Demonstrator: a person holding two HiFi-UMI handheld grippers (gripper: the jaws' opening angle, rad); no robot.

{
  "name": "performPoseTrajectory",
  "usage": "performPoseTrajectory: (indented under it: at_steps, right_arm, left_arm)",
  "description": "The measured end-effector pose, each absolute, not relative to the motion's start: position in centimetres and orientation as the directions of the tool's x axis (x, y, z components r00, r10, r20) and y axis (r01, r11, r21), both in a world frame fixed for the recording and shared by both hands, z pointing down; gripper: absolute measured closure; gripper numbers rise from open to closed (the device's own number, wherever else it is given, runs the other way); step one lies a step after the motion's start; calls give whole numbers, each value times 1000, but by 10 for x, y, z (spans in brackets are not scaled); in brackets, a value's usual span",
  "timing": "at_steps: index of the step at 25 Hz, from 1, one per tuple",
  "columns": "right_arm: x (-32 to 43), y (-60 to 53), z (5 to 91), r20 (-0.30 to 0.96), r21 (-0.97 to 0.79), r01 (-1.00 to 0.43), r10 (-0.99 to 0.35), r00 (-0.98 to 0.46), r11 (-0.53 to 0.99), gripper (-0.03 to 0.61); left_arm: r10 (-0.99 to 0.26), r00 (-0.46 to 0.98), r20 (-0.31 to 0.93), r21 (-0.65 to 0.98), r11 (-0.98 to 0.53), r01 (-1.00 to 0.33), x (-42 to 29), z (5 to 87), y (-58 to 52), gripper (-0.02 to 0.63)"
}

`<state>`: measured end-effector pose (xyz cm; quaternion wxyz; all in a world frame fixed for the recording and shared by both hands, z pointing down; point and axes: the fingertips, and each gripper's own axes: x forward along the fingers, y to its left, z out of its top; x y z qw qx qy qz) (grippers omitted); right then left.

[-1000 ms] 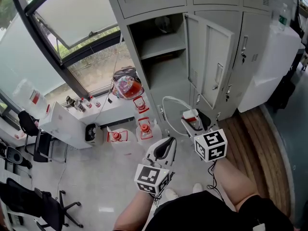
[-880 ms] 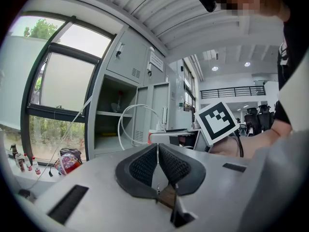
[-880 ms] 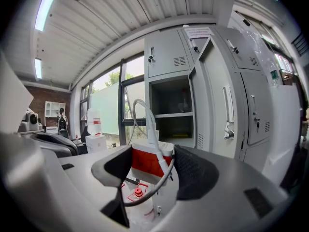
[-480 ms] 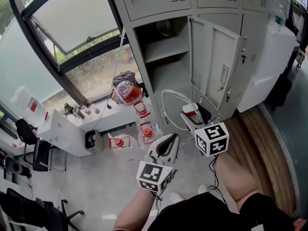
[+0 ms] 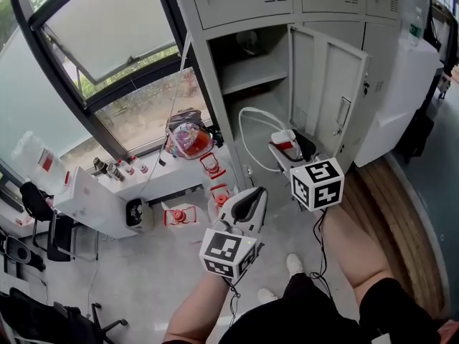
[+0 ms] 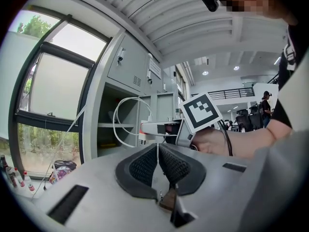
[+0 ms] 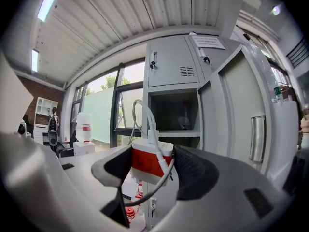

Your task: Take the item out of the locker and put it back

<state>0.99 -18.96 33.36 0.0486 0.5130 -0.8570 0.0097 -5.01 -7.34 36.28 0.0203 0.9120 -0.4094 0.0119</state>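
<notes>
The white and red charger (image 7: 149,163) is clamped between the jaws of the right gripper (image 5: 289,146). The pads are pressed on its two sides, so that the block is carried upright and level. Its white cable (image 7: 150,116) is left to loop freely above and ahead of the block. One strand is draped under the jaws, and it is judged that this slack could catch on an edge when the charger is moved inward. The charger is held outside the locker (image 5: 204,70), in front of the open compartment with its shelf (image 5: 251,74). The door (image 5: 337,99) is swung wide to the right, so the way in is left free. The left gripper (image 6: 158,152) is held alongside with its jaws clenched together on nothing, apparently kept in reserve and out of the cable's path.
</notes>
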Motion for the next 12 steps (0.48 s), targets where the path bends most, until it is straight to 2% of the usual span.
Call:
performPoseTrajectory:
  at_steps: [12]
  right_arm:
    - [1, -274, 298, 58, 80, -862, -865, -498, 501, 255]
  left_arm:
    - [-774, 633, 2, 16, -633, -774, -47, 338, -146, 591]
